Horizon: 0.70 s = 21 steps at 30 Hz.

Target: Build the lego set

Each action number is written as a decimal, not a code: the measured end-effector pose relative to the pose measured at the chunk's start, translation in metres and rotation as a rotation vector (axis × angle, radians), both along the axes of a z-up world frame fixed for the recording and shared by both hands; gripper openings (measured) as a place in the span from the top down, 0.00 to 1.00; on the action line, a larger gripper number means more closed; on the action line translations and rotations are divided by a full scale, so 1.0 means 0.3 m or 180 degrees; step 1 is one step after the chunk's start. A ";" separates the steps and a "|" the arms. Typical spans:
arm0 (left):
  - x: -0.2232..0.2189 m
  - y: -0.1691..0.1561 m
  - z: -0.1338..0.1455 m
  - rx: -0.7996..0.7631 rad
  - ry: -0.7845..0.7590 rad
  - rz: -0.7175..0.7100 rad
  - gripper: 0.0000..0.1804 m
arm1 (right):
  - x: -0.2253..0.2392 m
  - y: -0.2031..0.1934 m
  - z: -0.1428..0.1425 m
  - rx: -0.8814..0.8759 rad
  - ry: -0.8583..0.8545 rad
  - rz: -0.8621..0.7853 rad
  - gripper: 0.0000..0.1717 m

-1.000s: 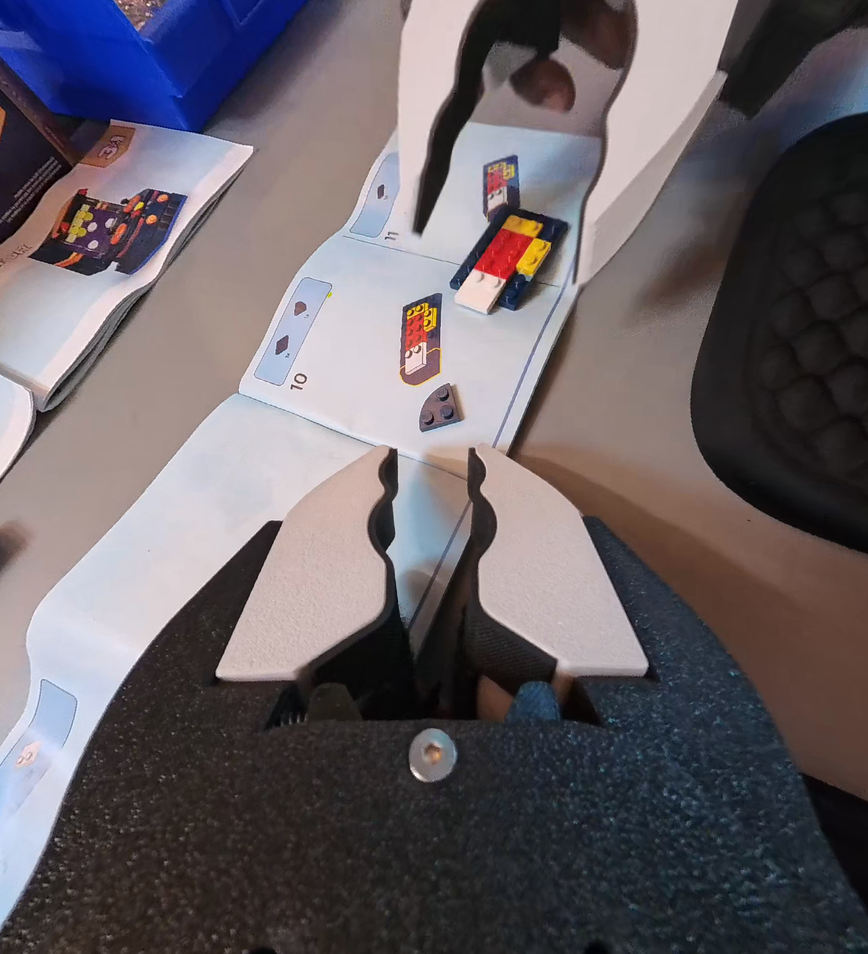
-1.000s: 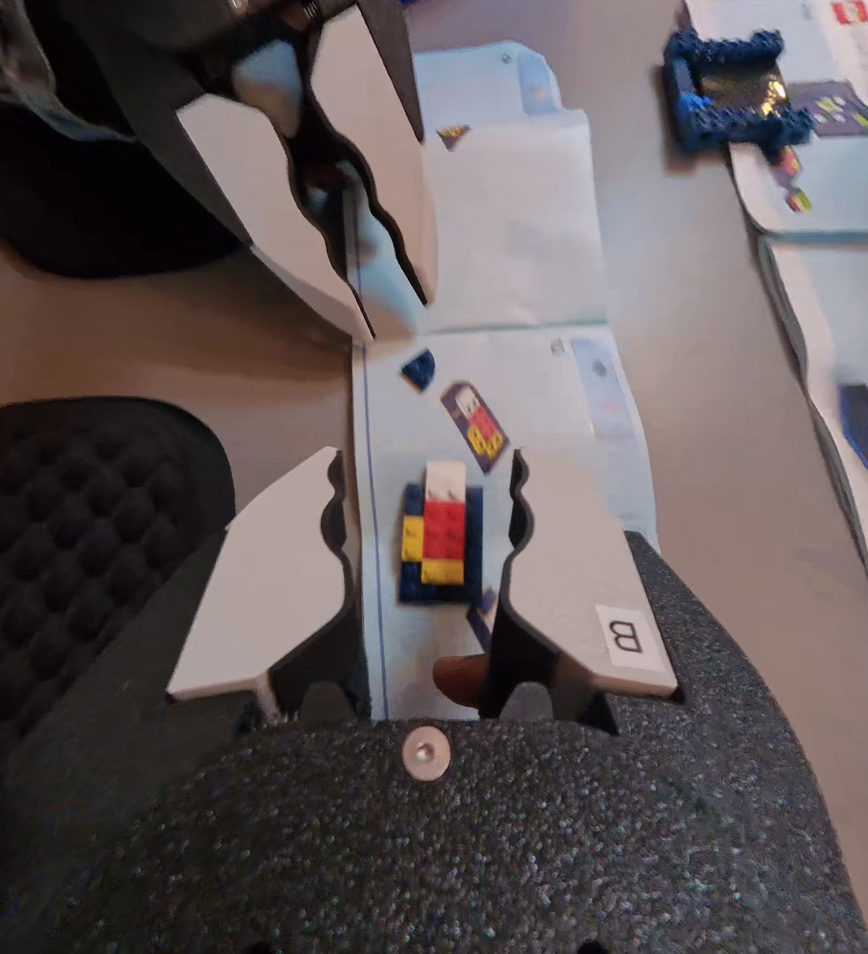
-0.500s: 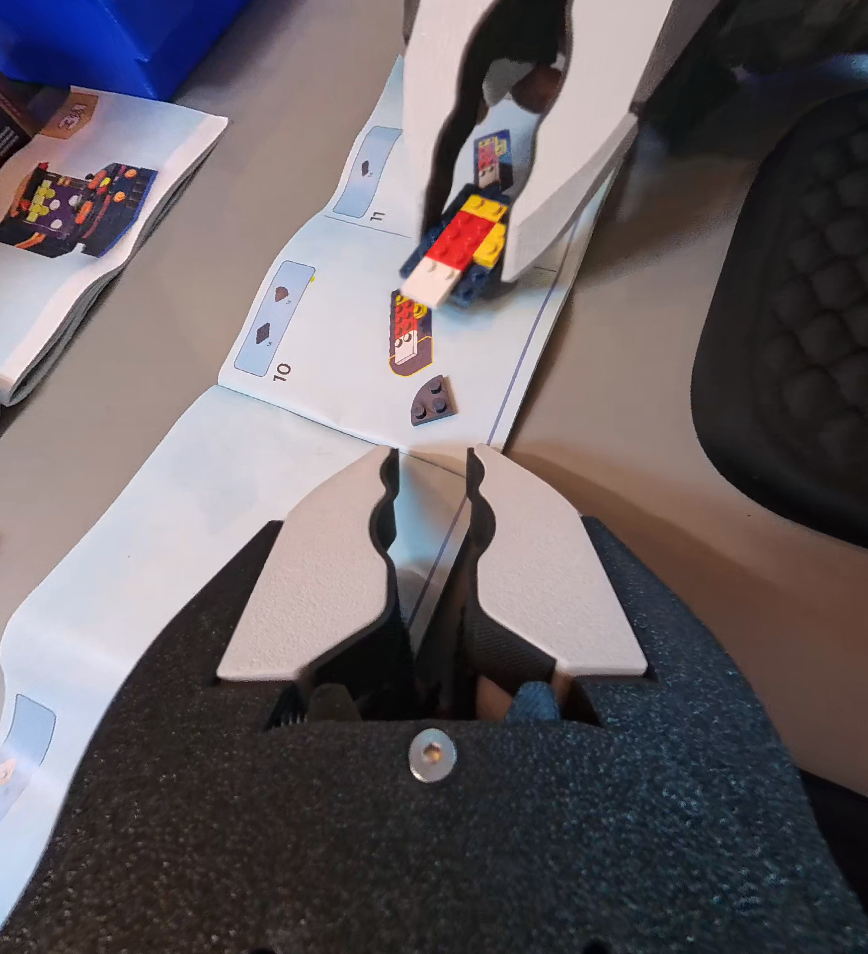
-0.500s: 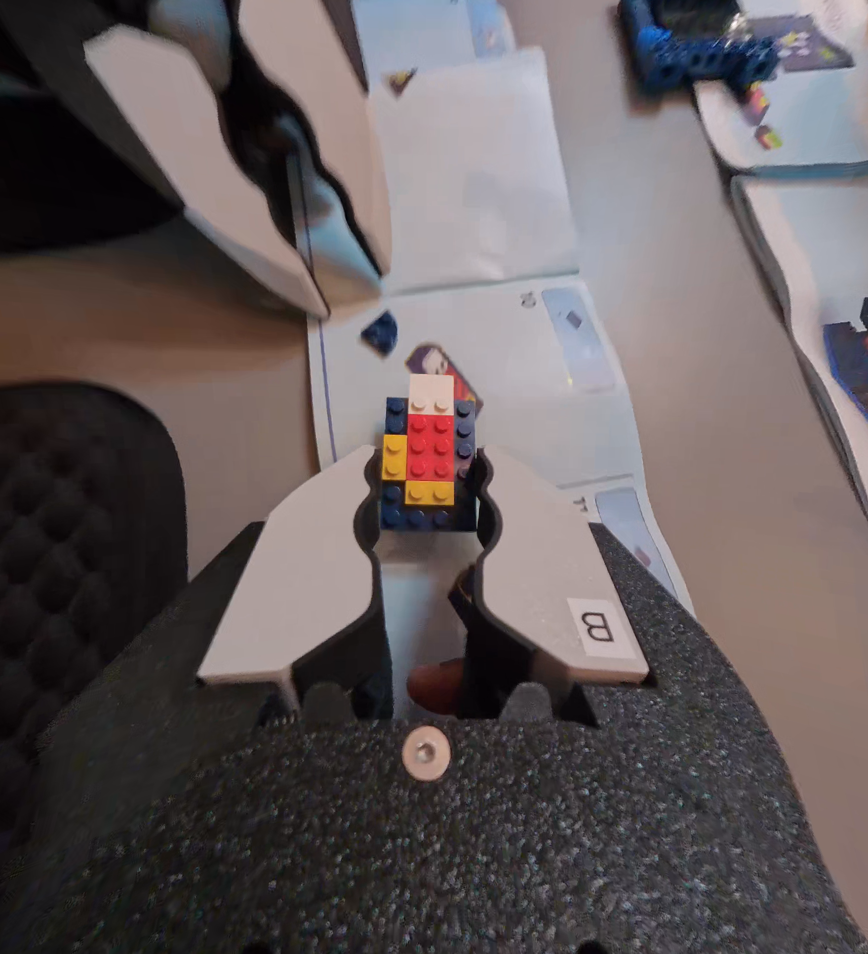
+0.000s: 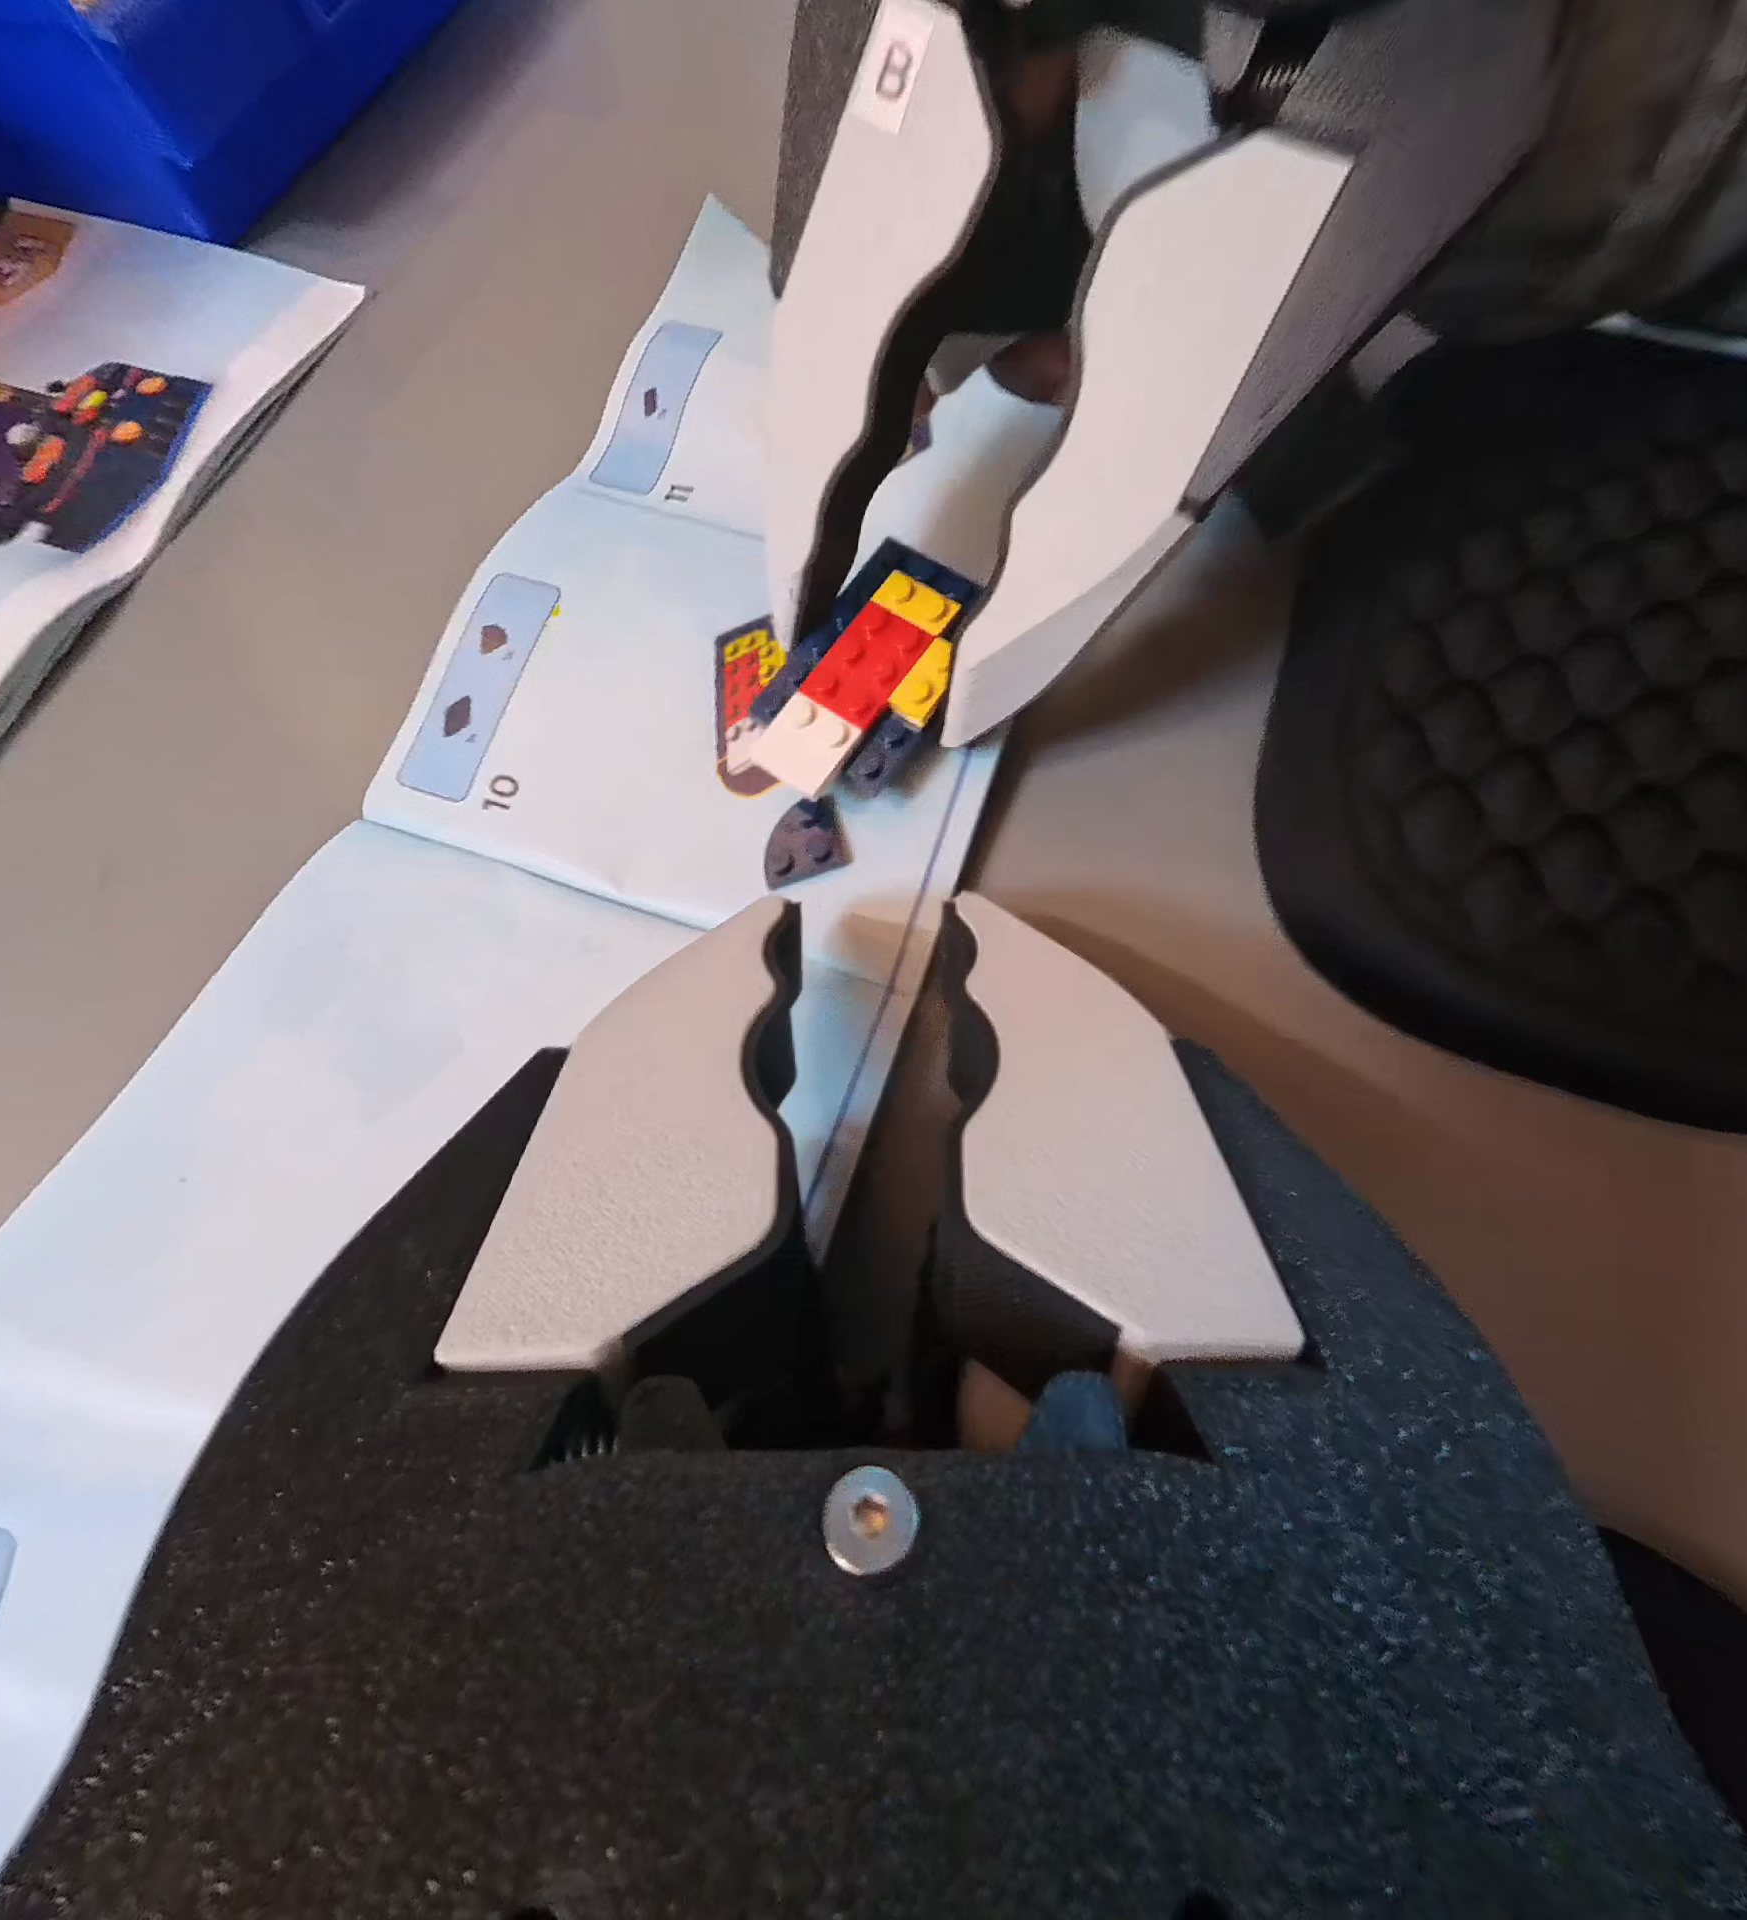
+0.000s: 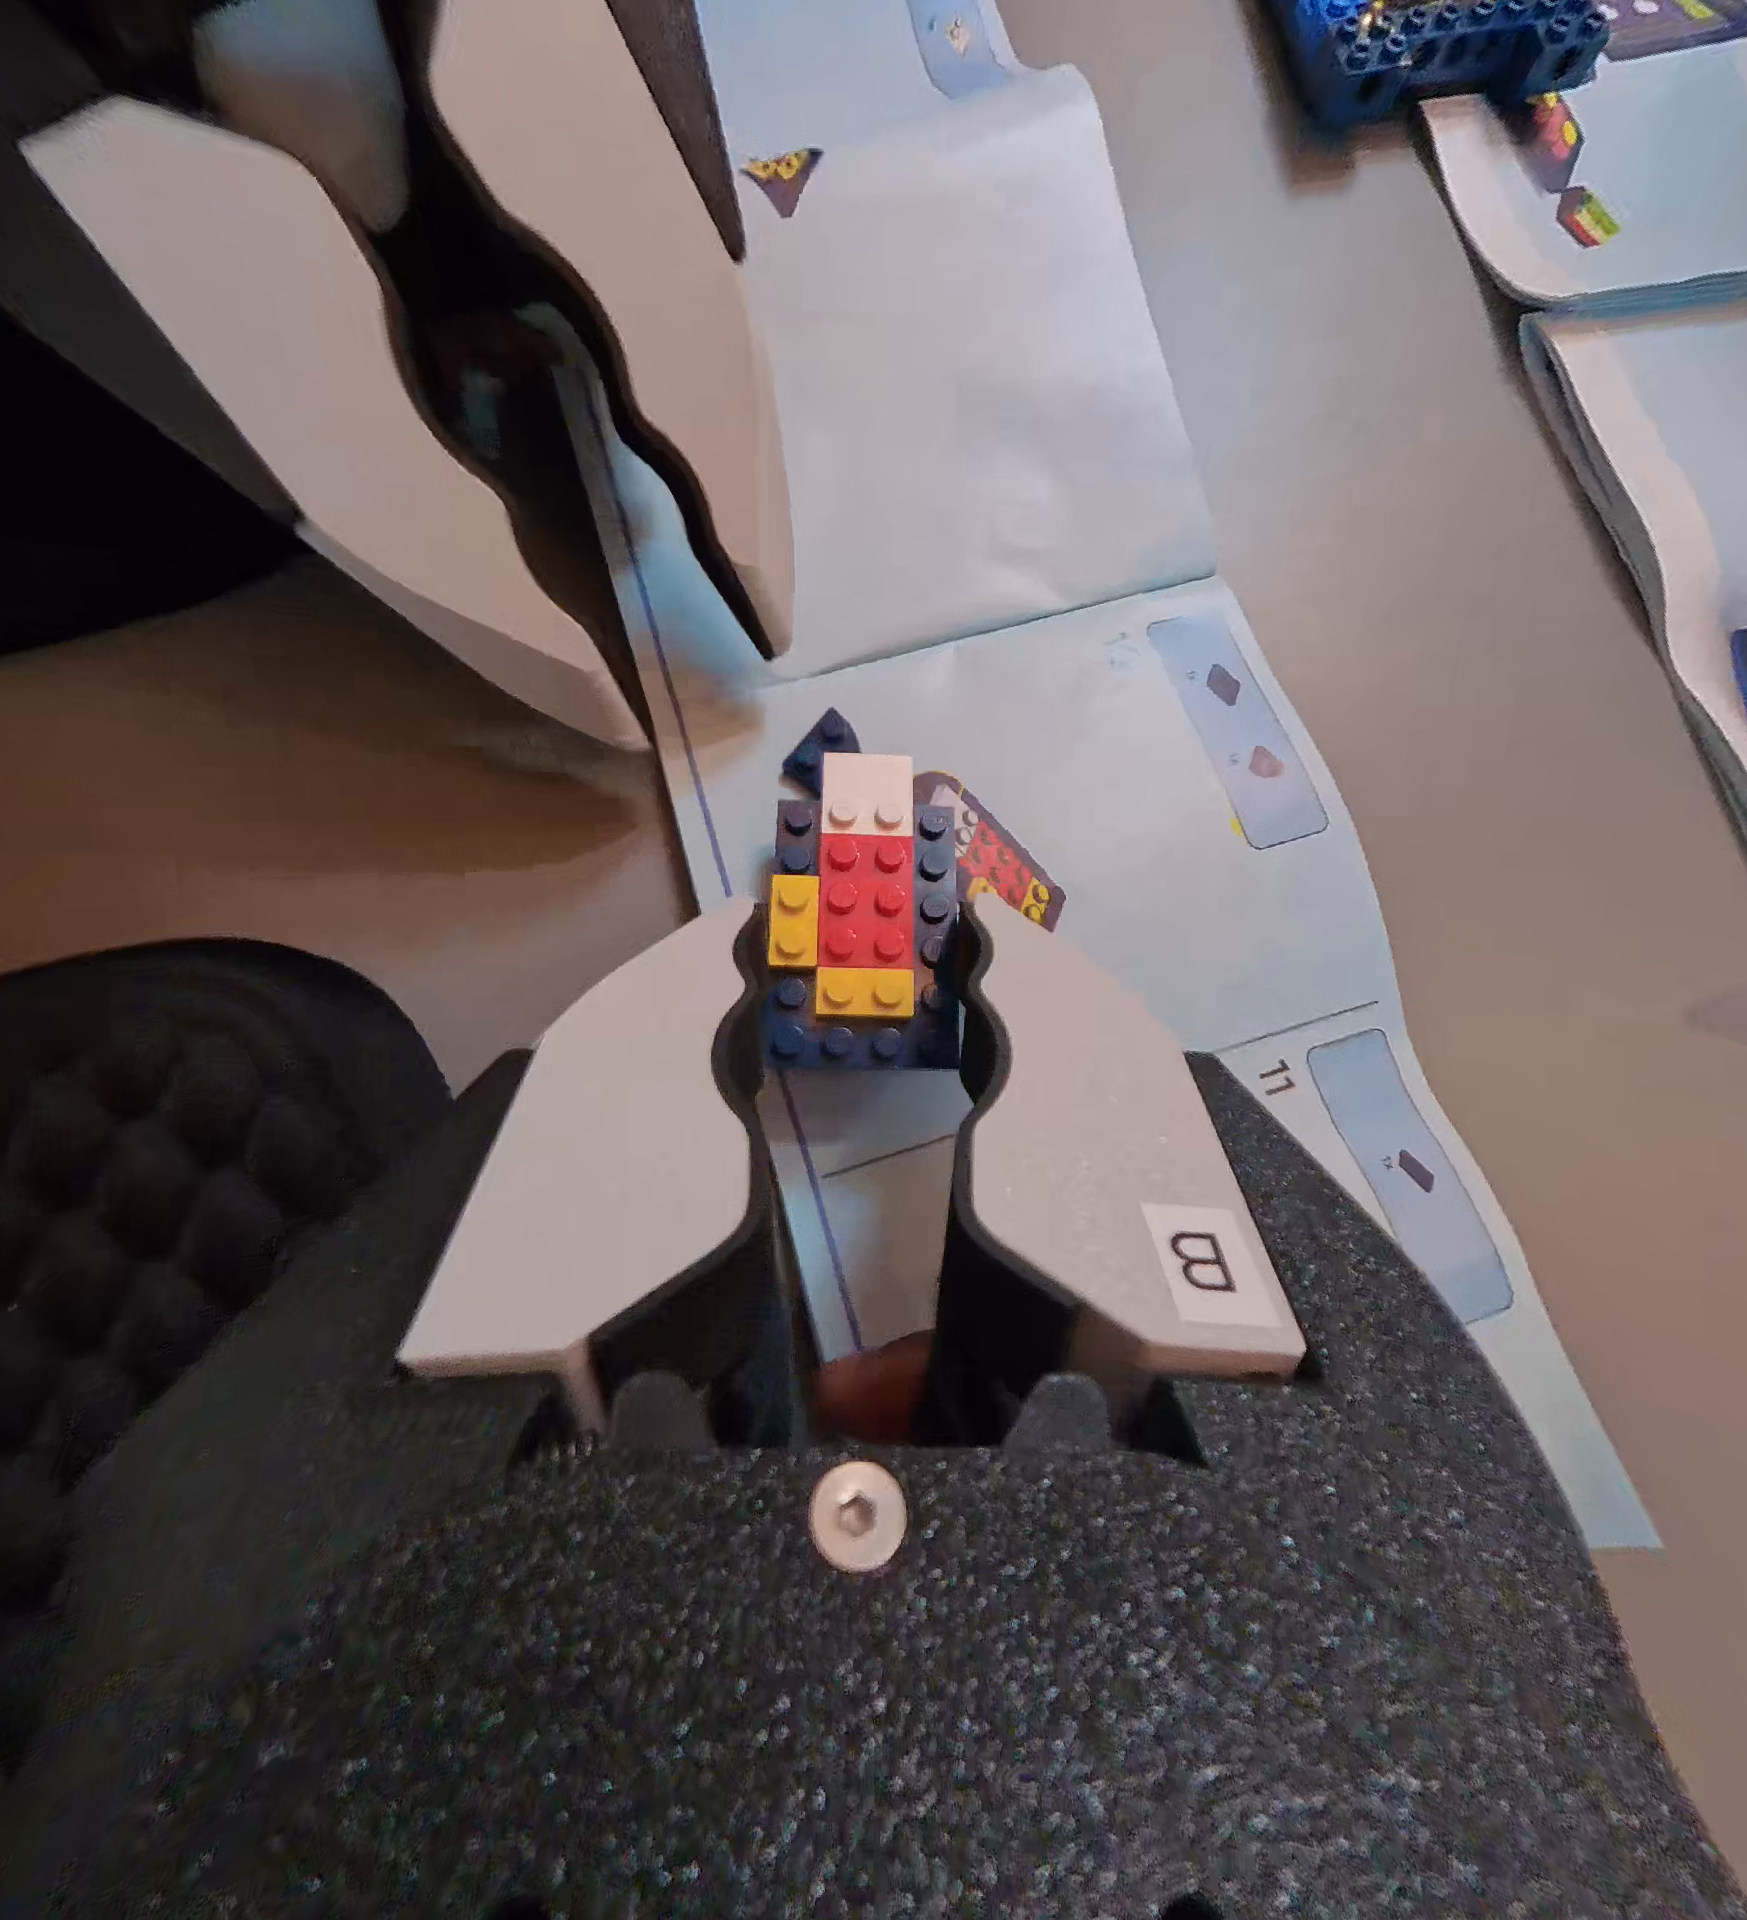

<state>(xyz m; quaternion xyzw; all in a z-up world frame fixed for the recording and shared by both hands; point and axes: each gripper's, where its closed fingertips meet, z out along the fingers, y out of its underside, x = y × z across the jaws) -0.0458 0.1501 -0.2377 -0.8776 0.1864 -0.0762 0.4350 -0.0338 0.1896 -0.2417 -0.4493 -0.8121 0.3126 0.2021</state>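
Gripping brick plate between right gripper pads, above instruction sheet; left gripper narrowly parted, empty, near loose dark piece.

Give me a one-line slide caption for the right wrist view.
Right tongs grip a multicoloured brick assembly above a pale blue instruction sheet.

- Left gripper: pale grey fingers with wavy black inner edges, speckled black body, one silver hex screw.
- Right gripper: same build, white lettered sticker on its right finger.
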 end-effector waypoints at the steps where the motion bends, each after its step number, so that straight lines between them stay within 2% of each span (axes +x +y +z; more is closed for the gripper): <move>1: 0.010 -0.004 0.012 -0.0039 -0.0125 -0.0040 0.85 | 0.003 0.002 0.000 0.0027 -0.0036 -0.0008 0.80; 5: 0.032 -0.014 0.052 -0.0364 -0.0813 -0.0137 0.68 | 0.018 -0.010 0.003 0.0000 -0.0125 -0.0140 0.80; 9: -0.006 0.004 -0.008 -0.0692 -0.0717 -0.0133 0.60 | 0.019 -0.005 -0.005 -0.0085 -0.0118 -0.0447 0.80; 14: 0.034 0.021 -0.016 -0.0637 -0.0645 -0.0327 0.59 | 0.019 -0.009 -0.008 0.0027 -0.0117 -0.0697 0.80; 18: 0.047 0.006 -0.014 -0.0682 -0.0736 -0.0337 0.67 | 0.016 -0.011 -0.018 0.0168 -0.0116 -0.0696 0.80; 21: 0.064 -0.004 -0.012 -0.0691 -0.0819 -0.0313 0.67 | 0.012 -0.013 -0.022 0.0185 -0.0109 -0.0687 0.80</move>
